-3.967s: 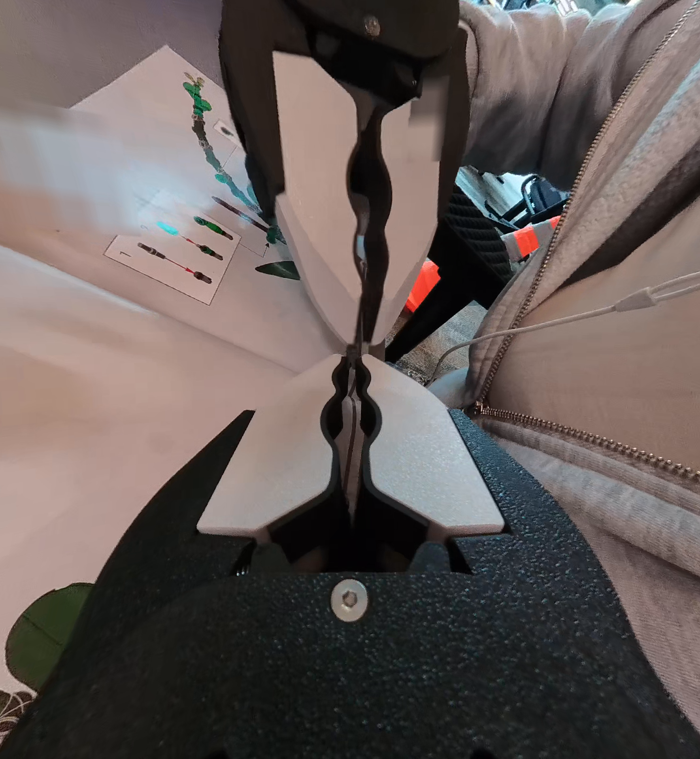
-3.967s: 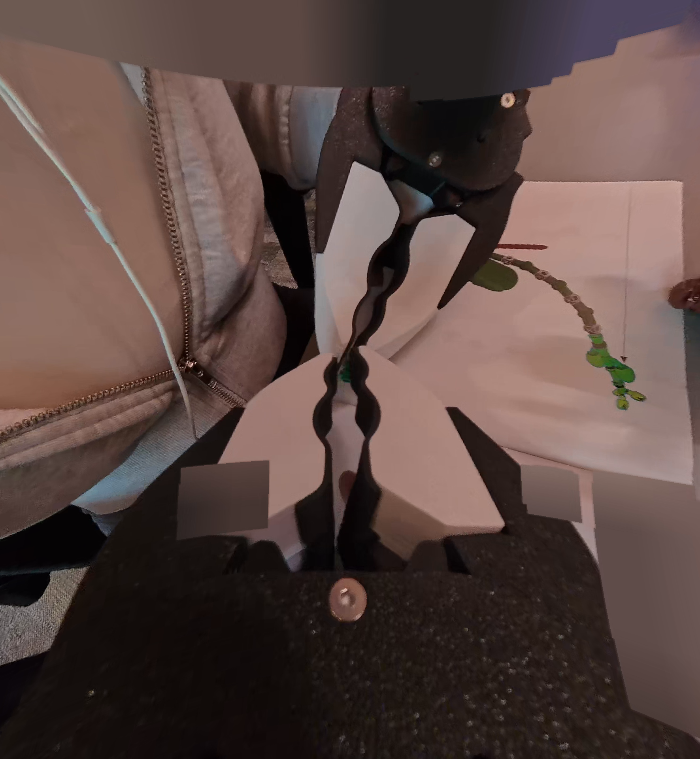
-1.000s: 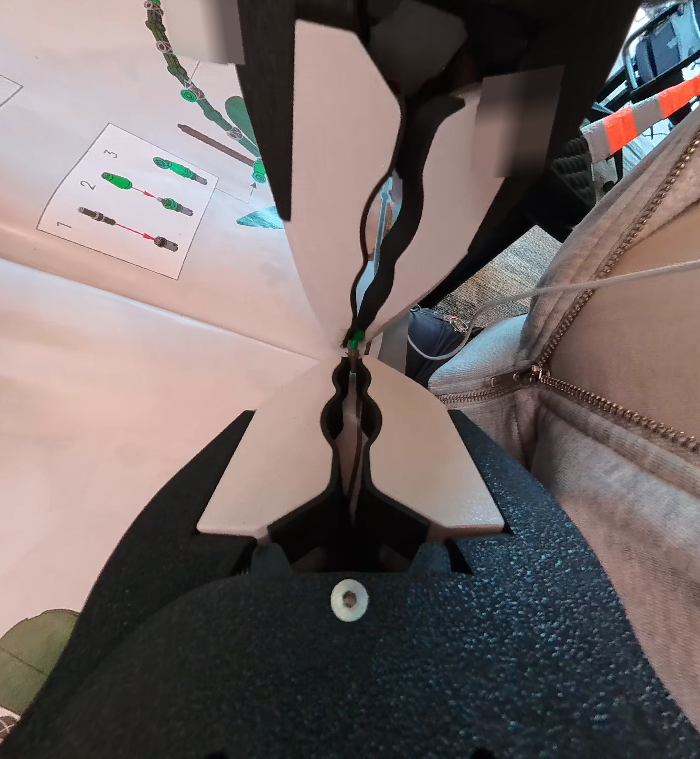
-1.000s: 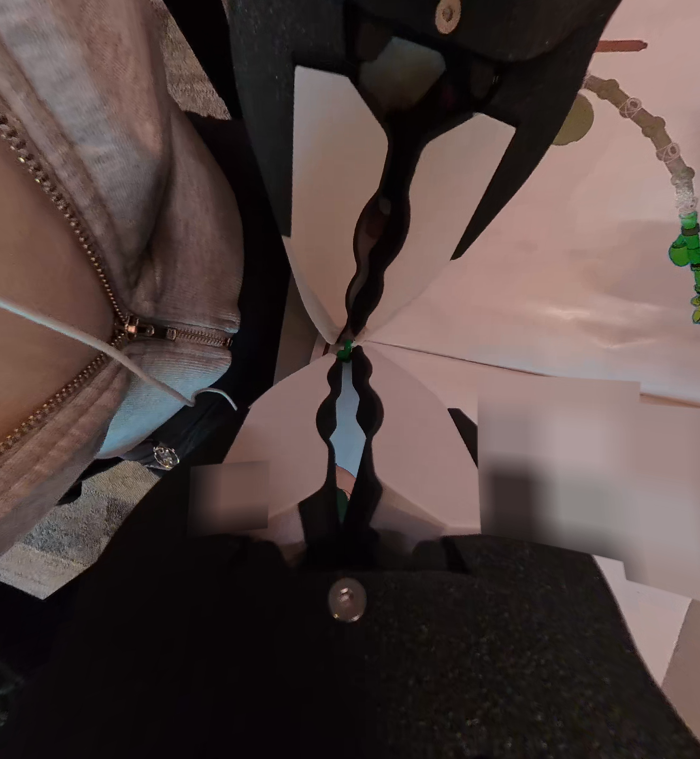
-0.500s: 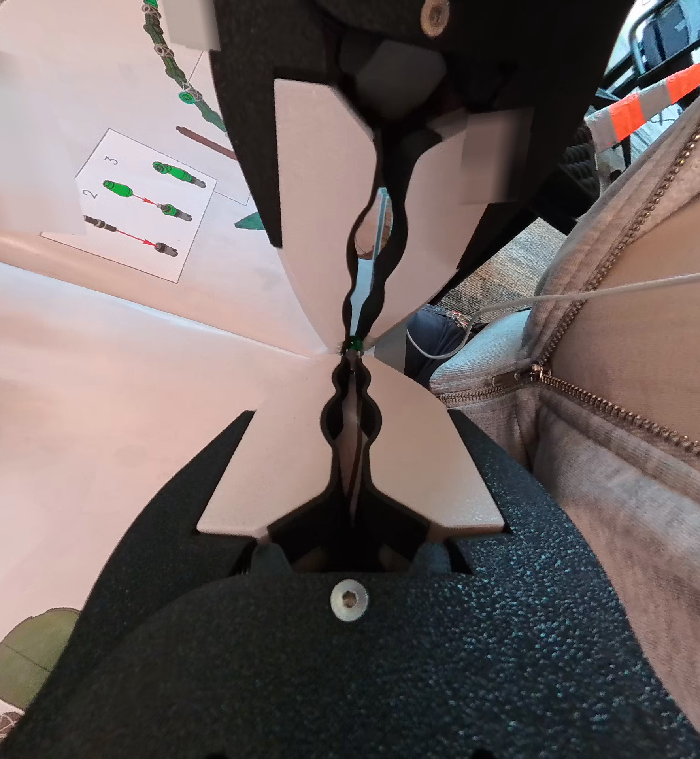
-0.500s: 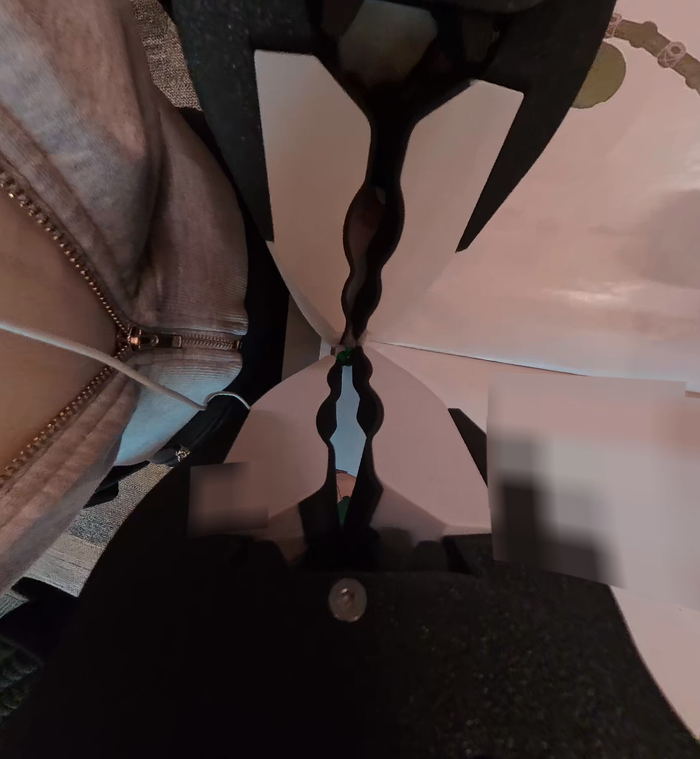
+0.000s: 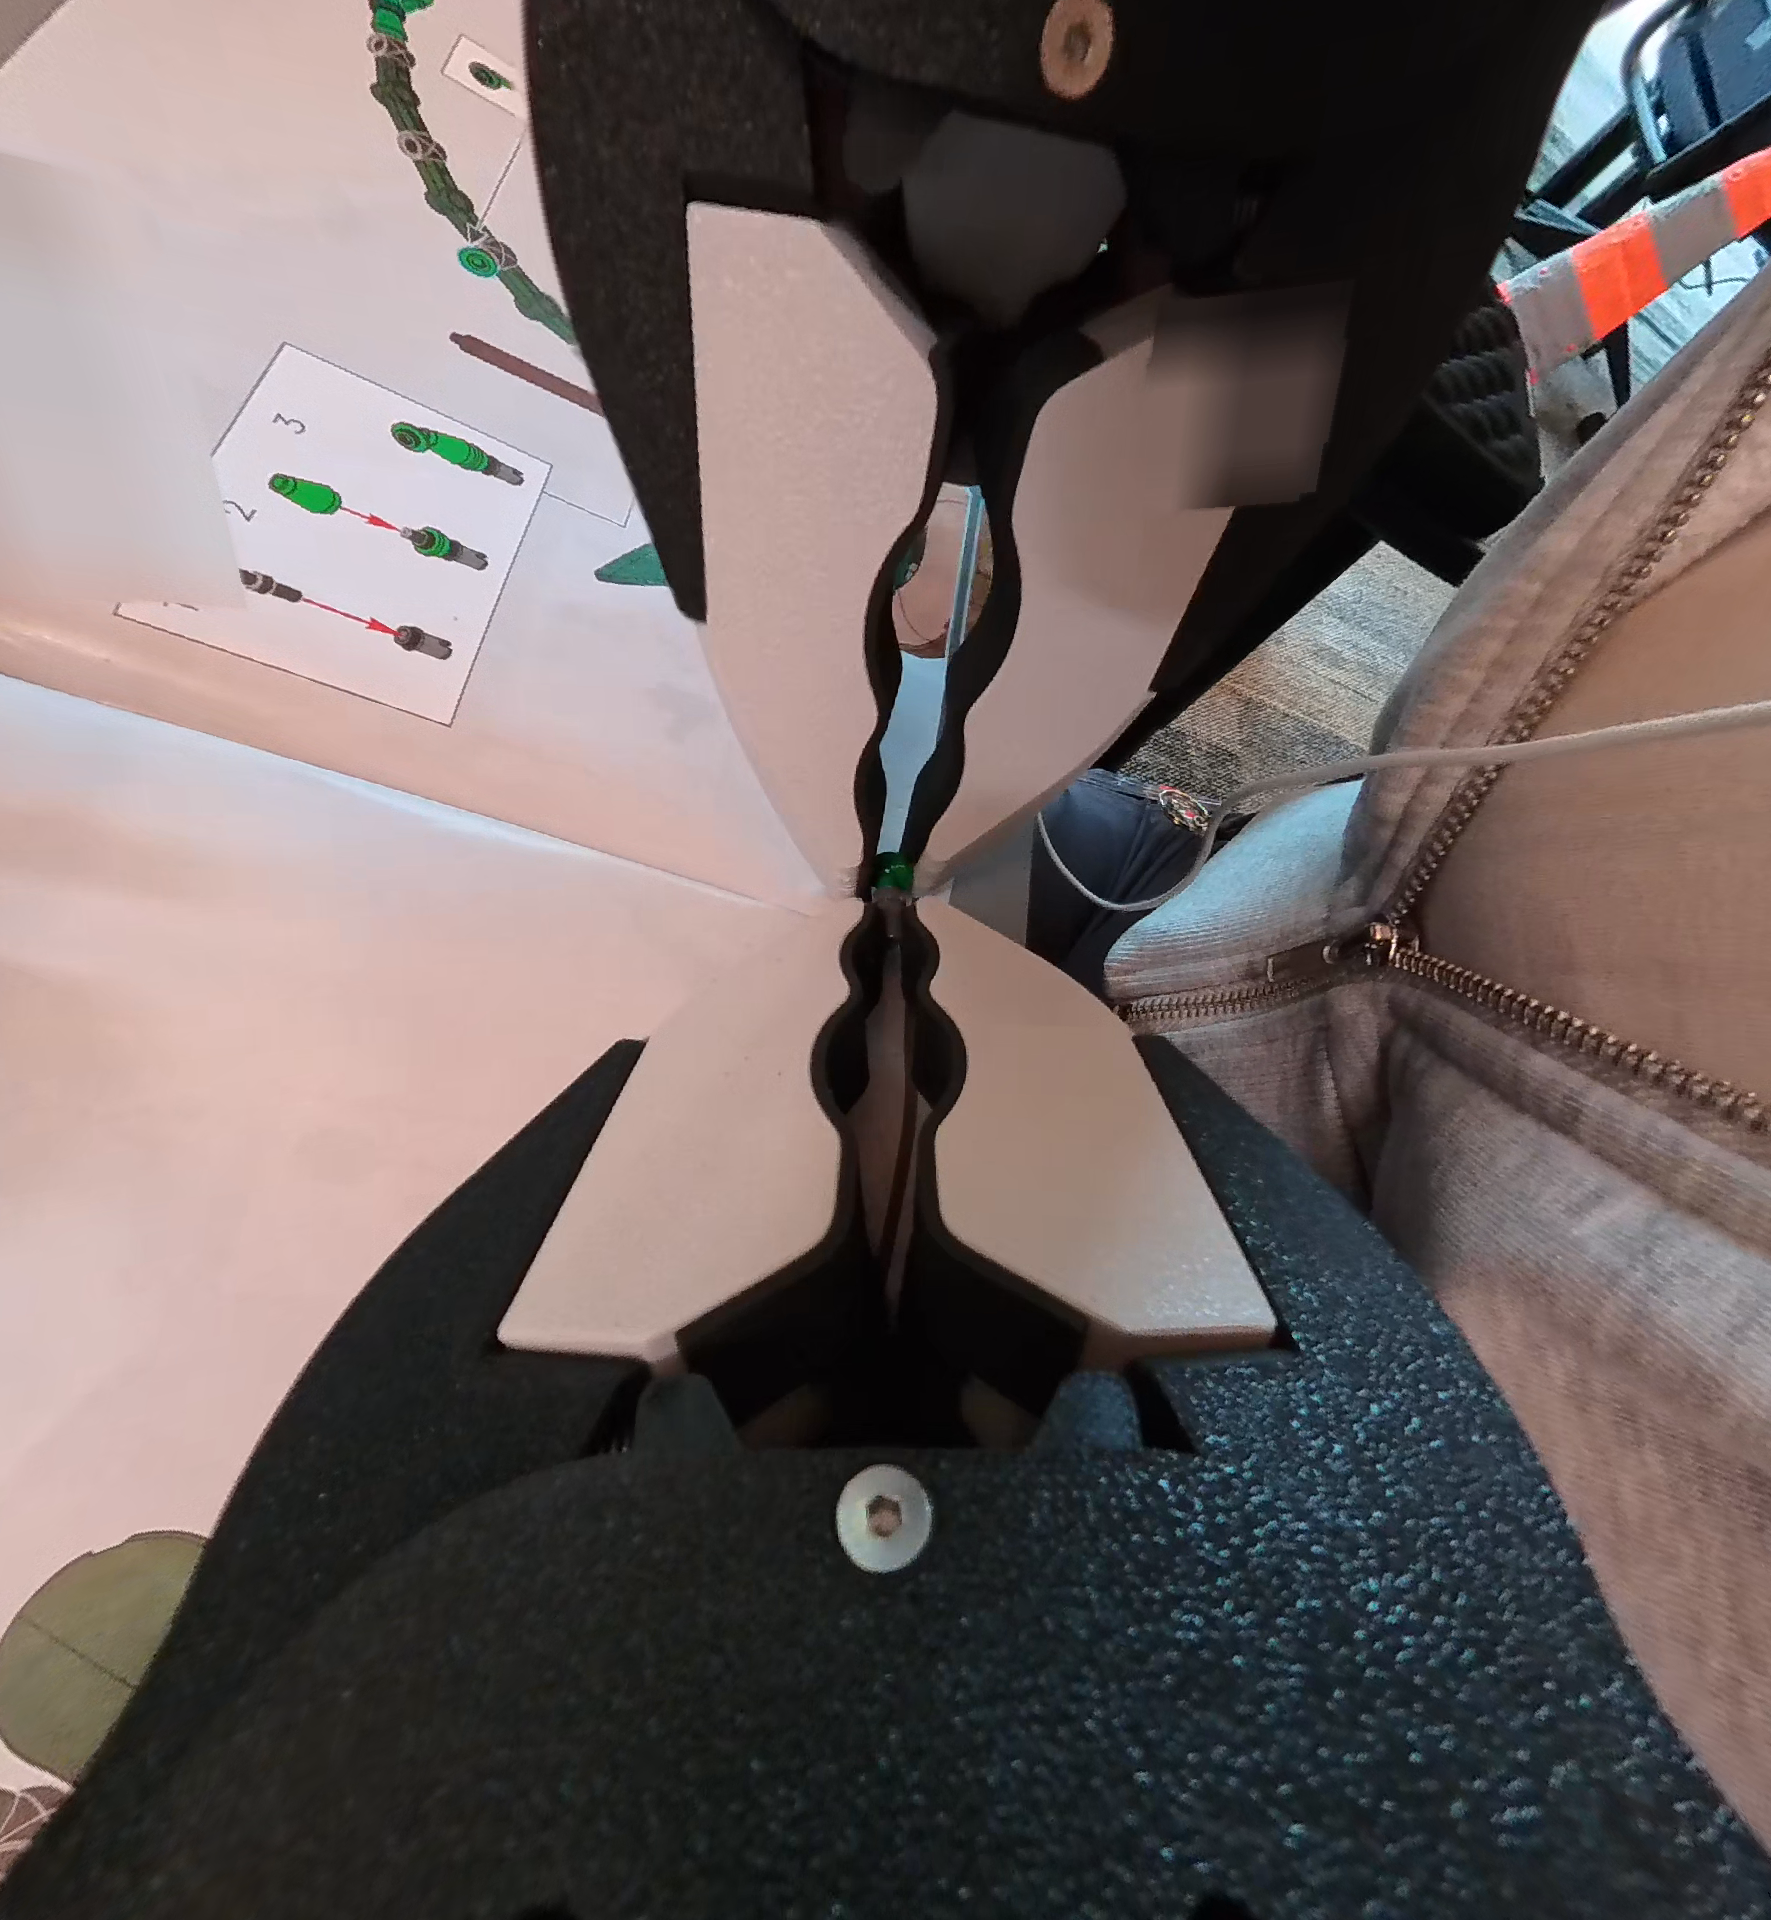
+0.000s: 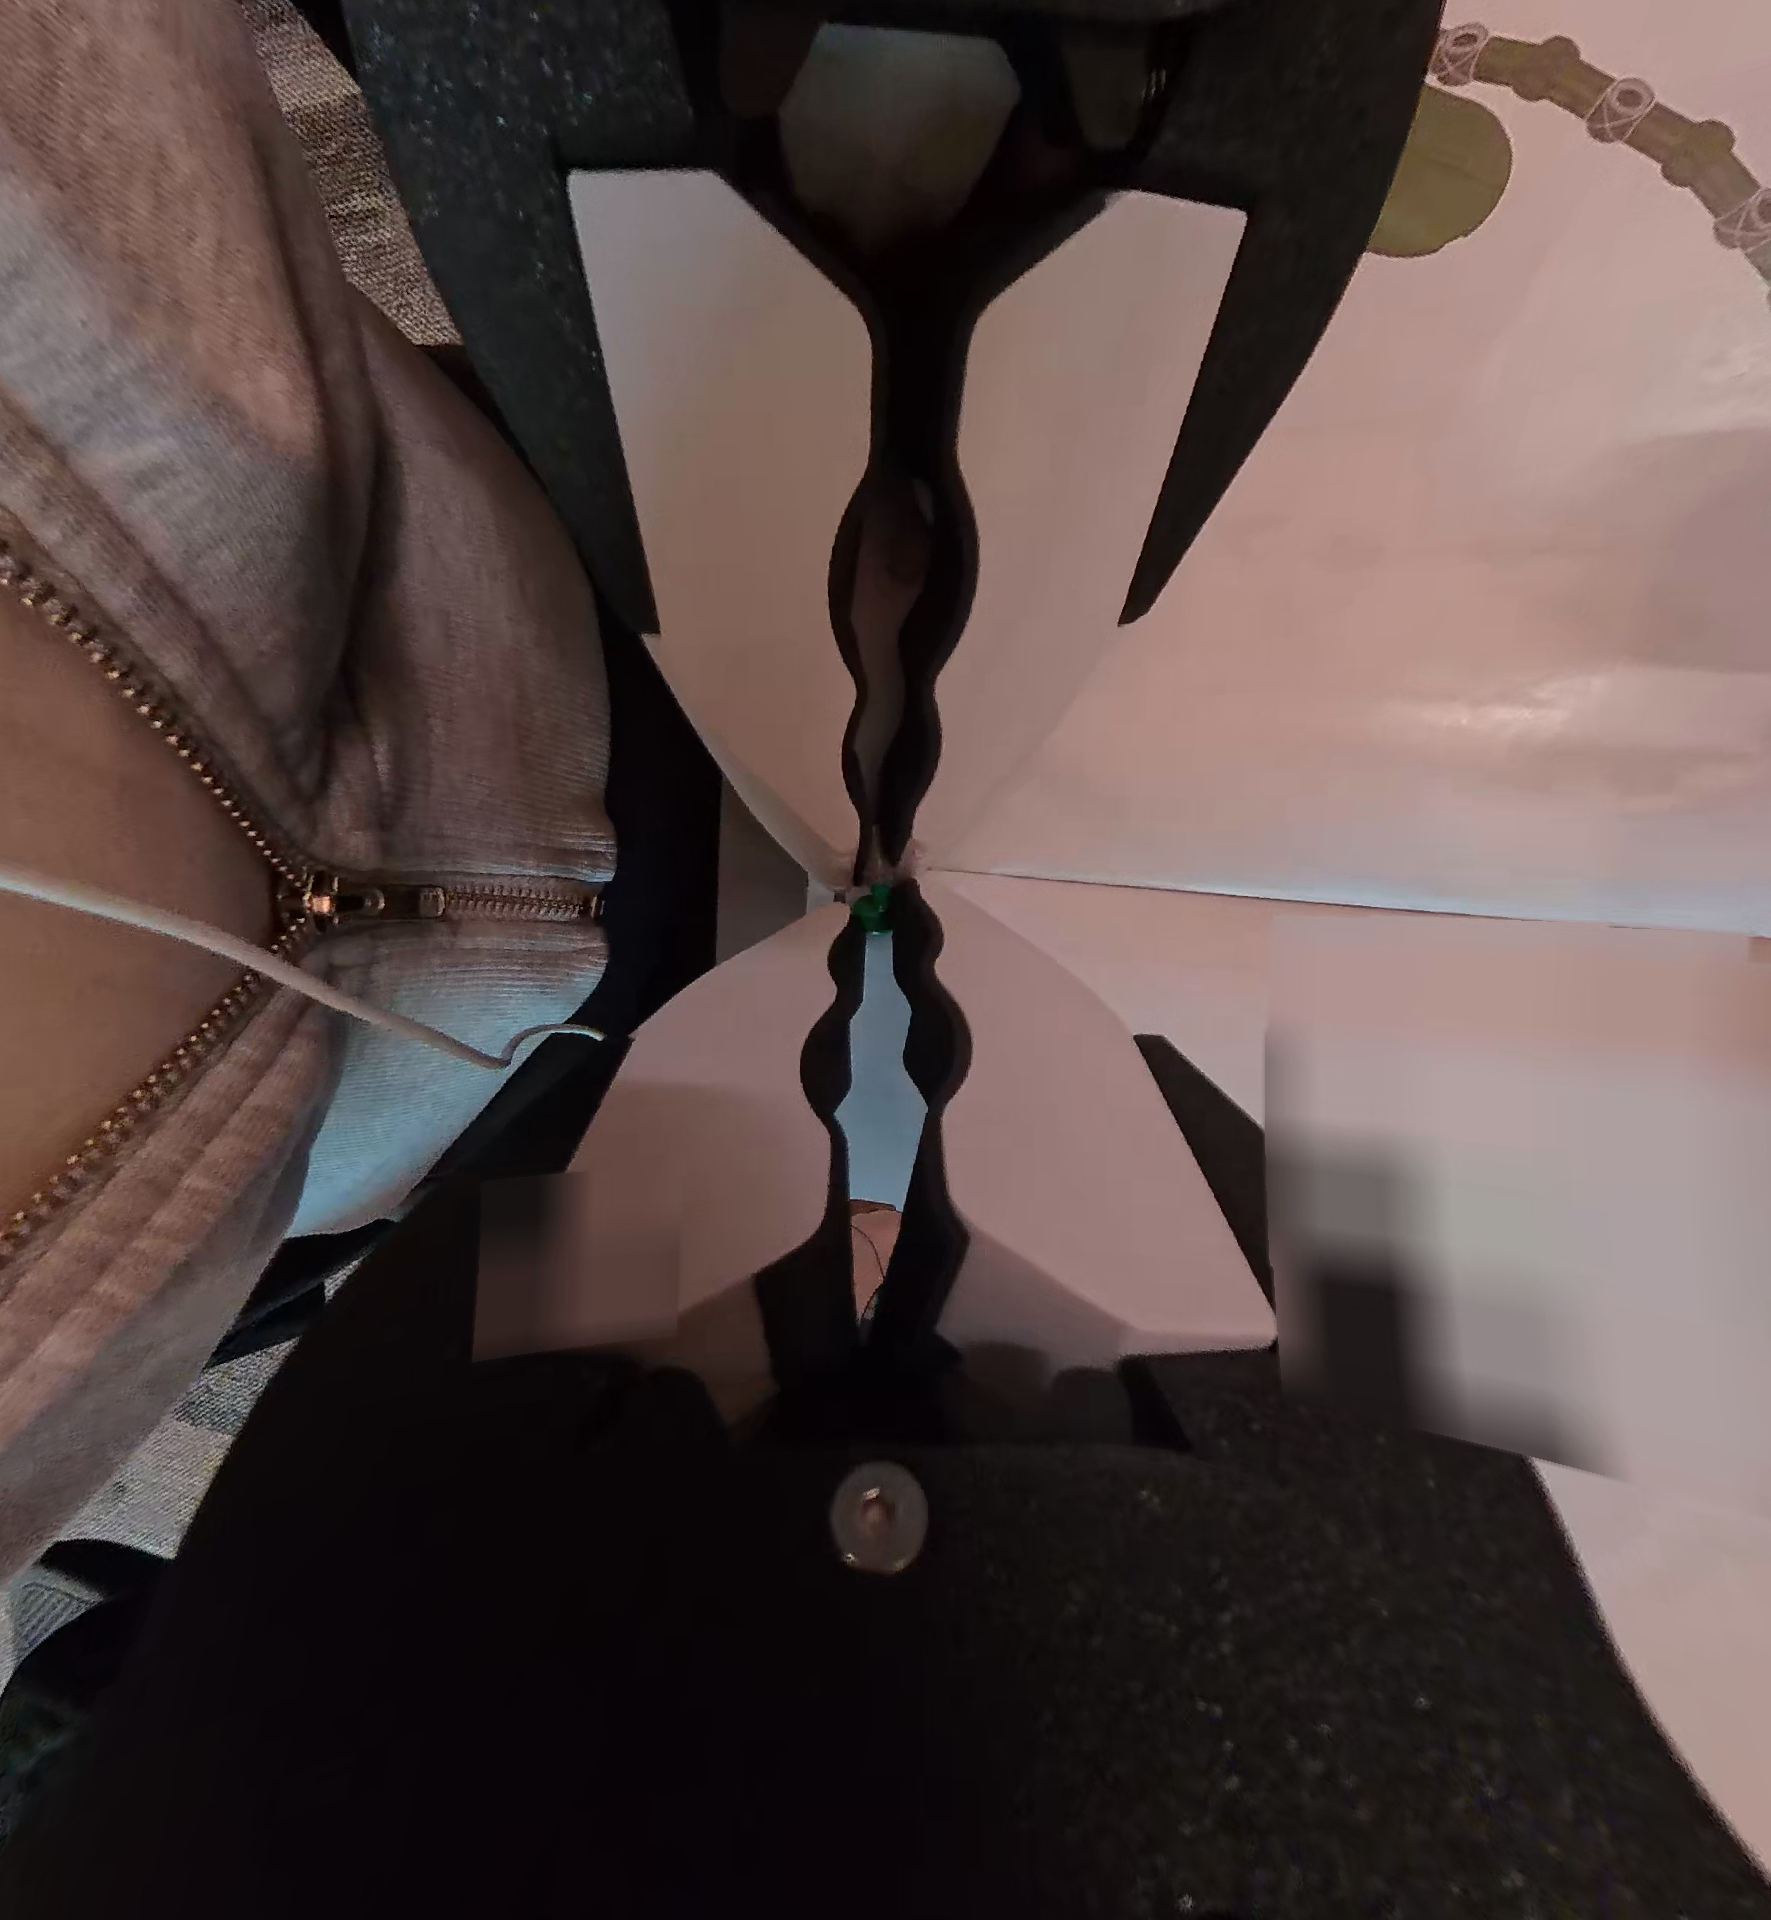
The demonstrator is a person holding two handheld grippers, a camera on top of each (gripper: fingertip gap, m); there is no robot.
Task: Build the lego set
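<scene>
While your two tools meet tip to tip above the table, each view gives the following.

Left wrist view, your left tongs (image 7: 893, 906): clenched; a thin dark-grey pin (image 7: 895, 918) sits nipped at their tips.
Left wrist view, right tongs (image 7: 896, 871): they come down from the top of this view and clamp a small green piece (image 7: 892, 871) that touches the end of the pin.
Left wrist view, surroundings: a printed instruction sheet (image 7: 341, 790) lies on the left, with drawings of green and dark parts; your grey zip-up top (image 7: 1546, 1143) and a white cord (image 7: 1483, 753) fill the right.

Right wrist view, your right tongs (image 8: 876, 920): clenched on the green piece (image 8: 870, 912), which sits right at their tips.
Right wrist view, left tongs (image 8: 879, 857): they point down at you from above, closed, their tips just against the green piece.
Right wrist view, surroundings: the instruction sheet (image 8: 1432, 675) spreads on the right; the zip-up top (image 8: 237, 644) and cord (image 8: 185, 935) lie on the left.
</scene>
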